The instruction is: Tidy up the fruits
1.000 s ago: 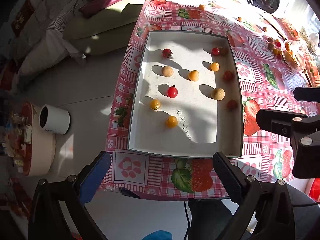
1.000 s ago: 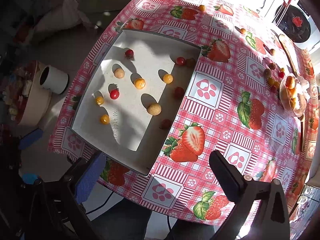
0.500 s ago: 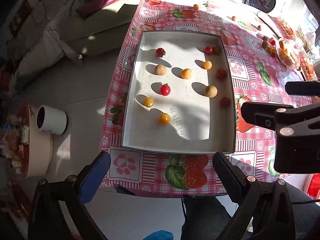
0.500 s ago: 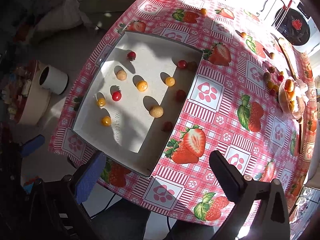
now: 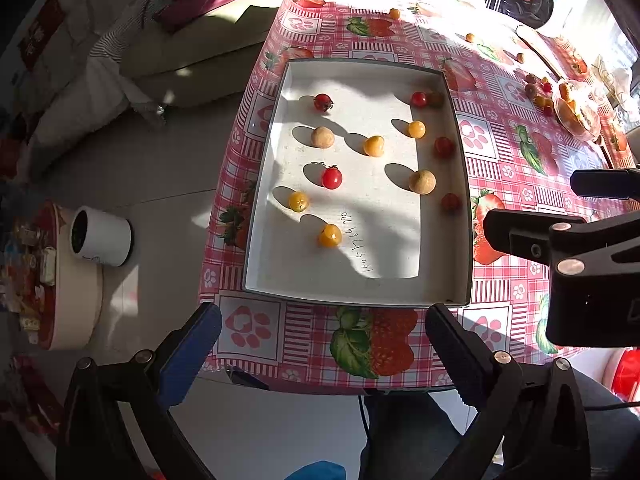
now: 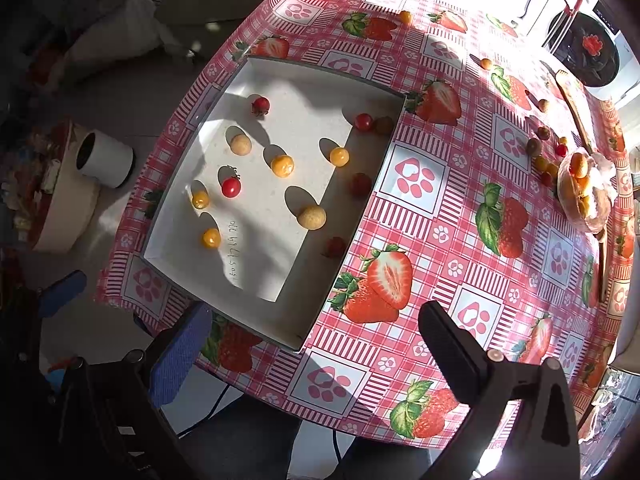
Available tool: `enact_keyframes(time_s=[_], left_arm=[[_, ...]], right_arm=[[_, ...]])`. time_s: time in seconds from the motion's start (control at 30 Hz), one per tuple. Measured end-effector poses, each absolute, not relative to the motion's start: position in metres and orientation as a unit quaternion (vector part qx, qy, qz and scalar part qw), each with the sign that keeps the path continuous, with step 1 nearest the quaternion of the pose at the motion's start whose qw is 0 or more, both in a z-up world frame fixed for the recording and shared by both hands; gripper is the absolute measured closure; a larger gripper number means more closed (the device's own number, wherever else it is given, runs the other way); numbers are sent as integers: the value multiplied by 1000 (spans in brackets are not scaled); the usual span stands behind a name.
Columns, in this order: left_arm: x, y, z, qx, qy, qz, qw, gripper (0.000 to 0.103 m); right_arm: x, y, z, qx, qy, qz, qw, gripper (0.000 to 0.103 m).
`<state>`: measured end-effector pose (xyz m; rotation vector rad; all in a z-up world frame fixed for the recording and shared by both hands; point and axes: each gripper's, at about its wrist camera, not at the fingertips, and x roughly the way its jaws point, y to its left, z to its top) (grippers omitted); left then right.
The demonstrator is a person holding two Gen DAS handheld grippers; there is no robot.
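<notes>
A shallow white tray (image 5: 464,184) (image 6: 176,276) lies on a strawberry-print tablecloth and holds several small fruits: red cherry tomatoes (image 5: 331,178) (image 6: 231,187), yellow-orange ones (image 5: 330,236) (image 6: 282,165) and tan round ones (image 5: 422,181) (image 6: 312,217). More loose fruits (image 6: 540,148) lie at the table's far right by a glass bowl of fruit (image 6: 584,196). My left gripper (image 5: 322,344) is open and empty, hovering over the table's near edge below the tray. My right gripper (image 6: 316,344) is open and empty, above the tray's near right corner; it also shows in the left wrist view (image 5: 560,240).
A white cup (image 5: 100,236) stands on a round low stand on the floor left of the table. A sofa with cushions (image 5: 160,40) is behind it. A wooden spoon (image 6: 572,104) lies at the far right. Single fruits (image 6: 406,17) lie on the far cloth.
Both grippers have drawn back slightly from the table, so the tray sits a little higher and farther in view. Both stay open; no fruit has moved.
</notes>
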<state>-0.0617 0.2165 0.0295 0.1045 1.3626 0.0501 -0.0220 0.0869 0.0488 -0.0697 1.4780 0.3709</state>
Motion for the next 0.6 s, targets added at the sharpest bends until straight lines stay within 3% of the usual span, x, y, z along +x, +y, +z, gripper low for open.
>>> enact_keyframes(time_s=[0.6], left_arm=[[-59, 217, 26, 52, 632, 16, 773, 1]], right_arm=[[-22, 87, 46, -38, 670, 173, 721, 0]])
